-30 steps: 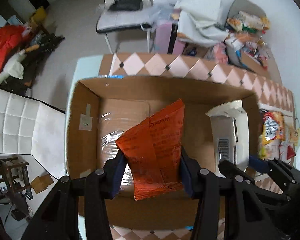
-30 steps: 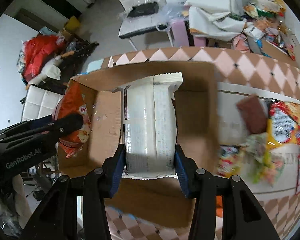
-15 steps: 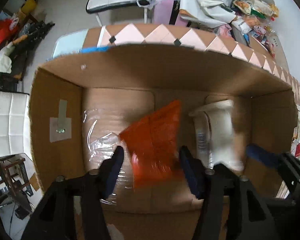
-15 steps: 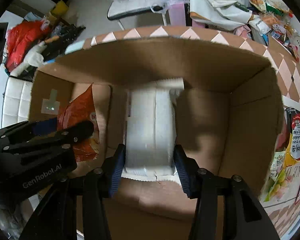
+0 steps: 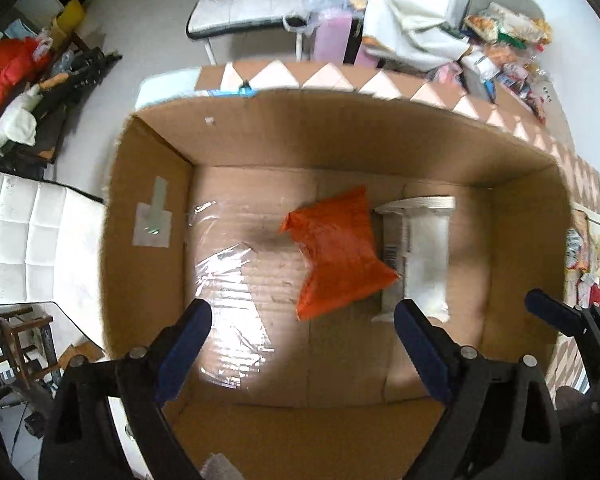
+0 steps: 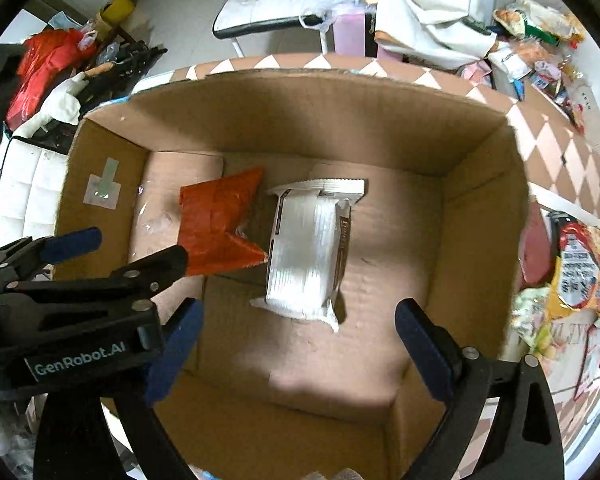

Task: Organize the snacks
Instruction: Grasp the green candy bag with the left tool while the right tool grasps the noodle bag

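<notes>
Two snacks — the orange packet (image 5: 340, 248) and white packet (image 6: 312, 248) — lie in the cardboard box (image 6: 300, 120); both grippers' jaws gape empty, while more snacks (image 6: 576, 264) wait on the table (image 6: 556, 152).

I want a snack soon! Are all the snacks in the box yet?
Not yet. Two are in: the orange snack bag and the white snack pack lie side by side on the floor of the cardboard box. The left gripper and right gripper are both open and empty. More snack packets wait on the table beside the box.
</notes>
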A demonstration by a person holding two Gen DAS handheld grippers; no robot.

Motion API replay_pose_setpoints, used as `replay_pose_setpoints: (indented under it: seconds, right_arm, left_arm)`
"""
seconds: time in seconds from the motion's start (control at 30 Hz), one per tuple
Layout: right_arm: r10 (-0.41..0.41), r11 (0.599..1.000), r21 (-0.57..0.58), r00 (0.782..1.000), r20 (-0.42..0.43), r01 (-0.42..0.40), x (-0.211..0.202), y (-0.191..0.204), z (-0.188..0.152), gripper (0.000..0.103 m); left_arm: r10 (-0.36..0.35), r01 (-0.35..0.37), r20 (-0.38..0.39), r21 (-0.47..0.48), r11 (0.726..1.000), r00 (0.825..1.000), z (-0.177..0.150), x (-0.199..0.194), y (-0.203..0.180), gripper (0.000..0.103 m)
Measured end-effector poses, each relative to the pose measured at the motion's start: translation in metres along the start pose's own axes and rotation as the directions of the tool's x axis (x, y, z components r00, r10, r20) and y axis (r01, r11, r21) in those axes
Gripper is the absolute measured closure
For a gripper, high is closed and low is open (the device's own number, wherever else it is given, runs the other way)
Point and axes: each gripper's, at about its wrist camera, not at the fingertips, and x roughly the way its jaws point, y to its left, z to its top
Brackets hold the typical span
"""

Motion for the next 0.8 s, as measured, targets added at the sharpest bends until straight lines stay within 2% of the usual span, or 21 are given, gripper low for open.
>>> replay_pose_setpoints:
  seconds: [0.1, 0.27, 0.33, 0.43, 0.53, 0.63, 0.7, 0.8]
  right_arm:
    - [0.009, 1.0, -0.005, 0.999, 0.032, -0.008, -0.021, -0.001, -0.013, 0.004]
    - [0.07, 0.998, 0.002, 0.994, 0.087, -0.07, -0.068, -0.014, -0.042, 0.004]
    - [0.102, 0.995, 0.007, 0.989, 0.109, -0.103, -0.089, -0.029, -0.054, 0.004]
    - [0.108, 0.994, 0.006, 0.985, 0.132, -0.109, -0.118, -0.063, -0.069, 0.004]
    - [0.063, 0.998, -0.007, 0.989, 0.134, -0.063, -0.142, -0.114, -0.074, 0.004]
    - [-0.041, 0.997, -0.066, 0.994, 0.105, 0.048, -0.154, -0.171, -0.069, 0.004]
    - [-0.141, 0.976, -0.159, 0.988, 0.068, 0.15, -0.15, -0.209, -0.063, 0.004]
    - [-0.223, 0.934, -0.289, 0.975, -0.009, 0.211, -0.134, -0.248, -0.051, 0.004]
  left_arm:
    - [0.007, -0.008, 0.061, 0.006, 1.0, 0.998, -0.015, -0.027, -0.006, 0.01]
    - [0.014, -0.018, 0.18, 0.019, 1.0, 0.984, -0.036, -0.078, -0.031, 0.01]
    - [0.0, -0.006, 0.217, 0.028, 1.0, 0.976, -0.041, -0.097, -0.045, 0.01]
    - [-0.021, 0.015, 0.239, 0.028, 0.999, 0.971, -0.043, -0.111, -0.074, 0.01]
    - [-0.053, 0.045, 0.227, 0.041, 0.998, 0.973, -0.045, -0.111, -0.108, 0.01]
    - [-0.06, 0.052, 0.199, 0.046, 0.998, 0.978, -0.045, -0.096, -0.153, 0.01]
    - [-0.074, 0.067, 0.165, 0.045, 0.997, 0.983, -0.047, -0.08, -0.186, 0.01]
    - [-0.073, 0.068, 0.137, 0.041, 0.997, 0.988, -0.056, -0.061, -0.228, 0.01]
